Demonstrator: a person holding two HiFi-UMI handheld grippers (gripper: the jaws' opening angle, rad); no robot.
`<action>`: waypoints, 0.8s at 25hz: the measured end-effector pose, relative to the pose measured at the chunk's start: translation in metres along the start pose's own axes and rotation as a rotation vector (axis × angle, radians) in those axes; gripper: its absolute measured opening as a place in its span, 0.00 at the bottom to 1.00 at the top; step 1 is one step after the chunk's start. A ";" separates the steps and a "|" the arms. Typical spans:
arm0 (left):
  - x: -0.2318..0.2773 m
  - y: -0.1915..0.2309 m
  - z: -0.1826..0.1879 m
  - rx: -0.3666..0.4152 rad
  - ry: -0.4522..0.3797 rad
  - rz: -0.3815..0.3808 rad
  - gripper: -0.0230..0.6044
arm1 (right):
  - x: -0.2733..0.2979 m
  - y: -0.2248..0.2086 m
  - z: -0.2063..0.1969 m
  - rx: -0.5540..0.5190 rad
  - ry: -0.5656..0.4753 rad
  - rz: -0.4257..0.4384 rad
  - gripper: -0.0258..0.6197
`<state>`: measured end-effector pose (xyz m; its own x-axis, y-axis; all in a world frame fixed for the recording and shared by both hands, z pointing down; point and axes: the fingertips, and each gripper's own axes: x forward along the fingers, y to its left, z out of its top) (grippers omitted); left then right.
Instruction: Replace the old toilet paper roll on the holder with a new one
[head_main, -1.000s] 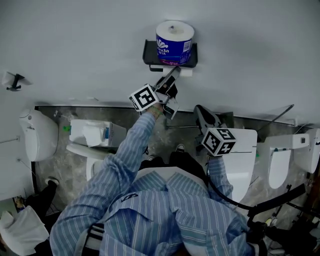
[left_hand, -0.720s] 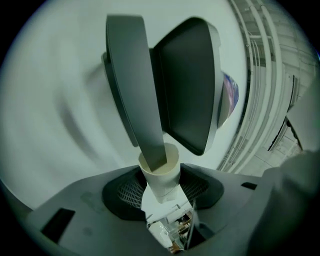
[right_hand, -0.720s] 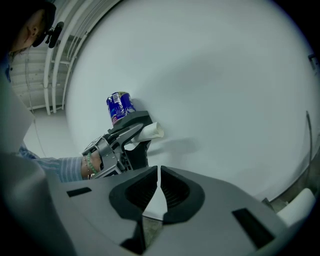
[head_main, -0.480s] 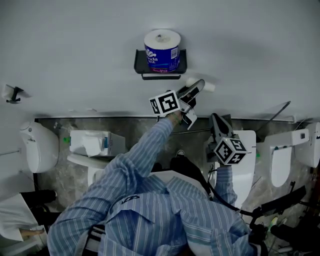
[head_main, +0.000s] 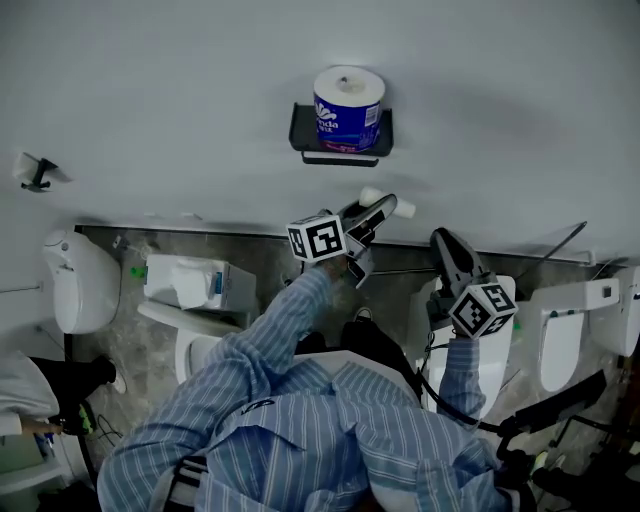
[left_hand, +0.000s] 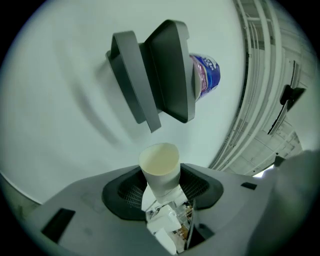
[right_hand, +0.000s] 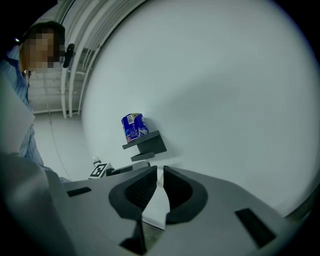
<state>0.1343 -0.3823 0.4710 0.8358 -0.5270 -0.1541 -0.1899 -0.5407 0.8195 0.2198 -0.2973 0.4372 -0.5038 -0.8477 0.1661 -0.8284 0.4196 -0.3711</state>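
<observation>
The wrapped toilet paper roll (head_main: 348, 95) stands on top of the wall holder (head_main: 340, 140). Below and right of the holder, apart from it, the empty cardboard tube (head_main: 404, 208) sits between the left gripper (head_main: 376, 210) jaws. The right gripper (head_main: 442, 245) lies further right and lower. A tissue box (head_main: 185, 282) sits at lower left.

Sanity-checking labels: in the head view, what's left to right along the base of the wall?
white fixture → tissue box → left gripper clamping the cardboard tube → right gripper
</observation>
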 end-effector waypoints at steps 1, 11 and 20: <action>-0.007 0.001 0.003 0.013 -0.007 0.009 0.36 | 0.006 0.005 0.004 -0.034 -0.008 0.016 0.08; -0.090 0.003 0.035 0.267 -0.026 0.116 0.36 | 0.082 0.076 0.045 -0.231 -0.012 0.149 0.46; -0.180 0.026 0.027 0.360 0.029 0.237 0.36 | 0.147 0.112 0.108 -0.328 -0.063 0.096 0.64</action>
<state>-0.0351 -0.3187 0.5053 0.7606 -0.6482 0.0349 -0.5417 -0.6041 0.5845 0.0794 -0.4094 0.3216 -0.5753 -0.8136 0.0842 -0.8179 0.5713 -0.0675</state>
